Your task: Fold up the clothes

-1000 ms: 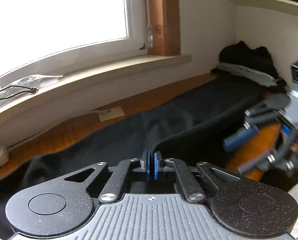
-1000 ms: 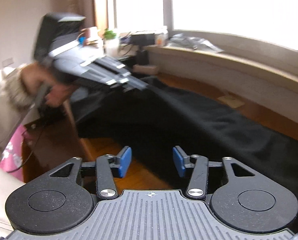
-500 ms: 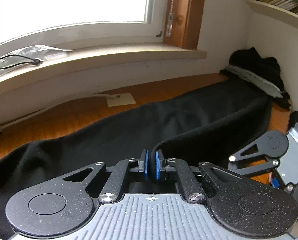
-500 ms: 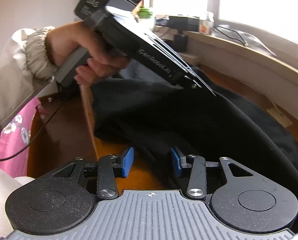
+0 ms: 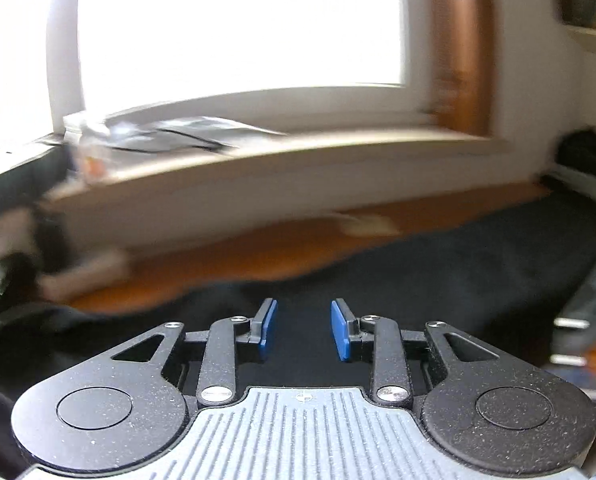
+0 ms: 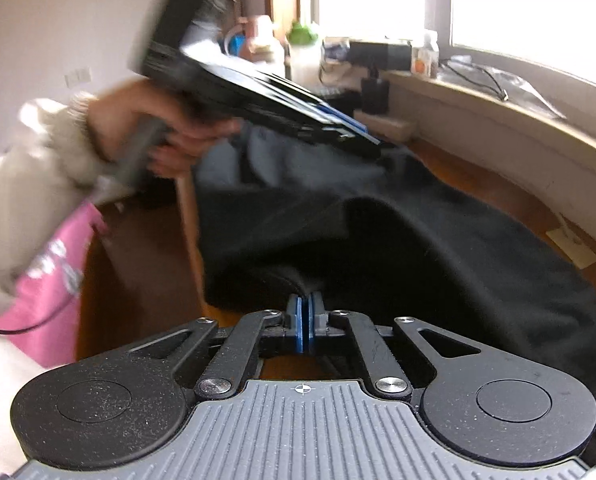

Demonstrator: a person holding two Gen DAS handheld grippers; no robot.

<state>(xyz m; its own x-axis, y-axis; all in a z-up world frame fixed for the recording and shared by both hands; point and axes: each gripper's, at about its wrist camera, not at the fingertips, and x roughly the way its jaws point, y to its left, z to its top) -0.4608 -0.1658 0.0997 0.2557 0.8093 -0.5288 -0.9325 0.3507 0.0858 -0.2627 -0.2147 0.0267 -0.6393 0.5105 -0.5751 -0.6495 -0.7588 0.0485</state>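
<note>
A long black garment (image 5: 438, 276) lies across the wooden table (image 5: 233, 264) below the window. My left gripper (image 5: 304, 330) is open and empty, just above the black cloth; the view is blurred by motion. In the right wrist view the garment (image 6: 438, 248) is bunched near the table's front edge. My right gripper (image 6: 306, 320) is shut on a fold of the black garment at that near edge. The left gripper (image 6: 354, 128) shows there too, held in a hand above the far end of the cloth.
A windowsill (image 5: 298, 148) with a plastic bag and a cable runs behind the table. A dark clothes pile (image 5: 586, 160) sits at the right corner. Bottles and boxes (image 6: 338, 52) crowd the far end. A paper note (image 6: 574, 244) lies on the wood.
My left gripper has let go of the black cloth and opened, swinging left. My right gripper has closed on the garment's near fold.
</note>
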